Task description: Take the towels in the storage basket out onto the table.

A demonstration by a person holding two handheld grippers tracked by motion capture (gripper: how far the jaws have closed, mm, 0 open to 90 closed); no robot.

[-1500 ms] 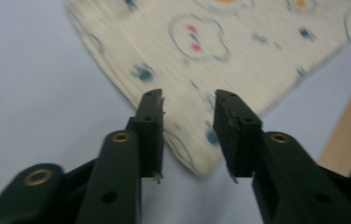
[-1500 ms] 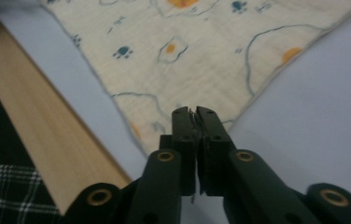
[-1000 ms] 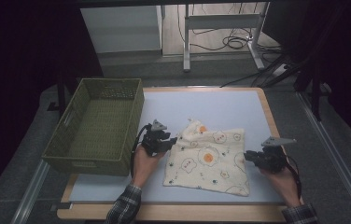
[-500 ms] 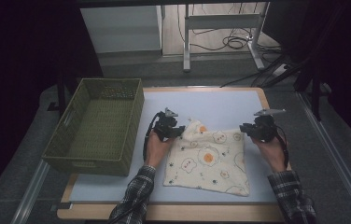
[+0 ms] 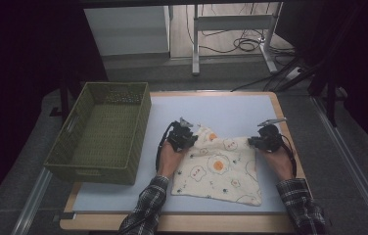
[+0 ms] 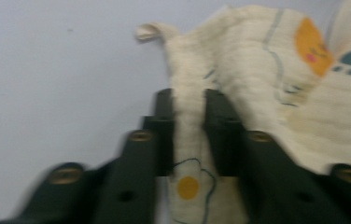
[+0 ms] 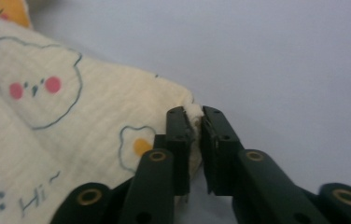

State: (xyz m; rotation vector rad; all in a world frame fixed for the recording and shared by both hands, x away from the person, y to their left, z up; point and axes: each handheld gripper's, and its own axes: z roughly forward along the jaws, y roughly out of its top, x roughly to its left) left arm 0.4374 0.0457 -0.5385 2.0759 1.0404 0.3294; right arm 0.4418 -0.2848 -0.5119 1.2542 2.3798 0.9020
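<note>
My left gripper [image 6: 187, 100] has just been closing, and now its jaws are clamped on a bunched fold of the cloth [image 5: 218, 169]. The fold stands up between the two jaws, and a small curl of fabric lies ahead of them on the blue table [image 5: 231, 110]. My right gripper [image 7: 194, 116] has also just been closing; its jaws pinch the corner of the cloth, and a little cream fabric shows in the narrow slit between them. To the left of these jaws the cloth spreads flat, with fried eggs and small faces printed on it. From above, the cloth lies between my two grippers. The green basket [image 5: 103, 132] stands beyond my left gripper, apart from the cloth.
</note>
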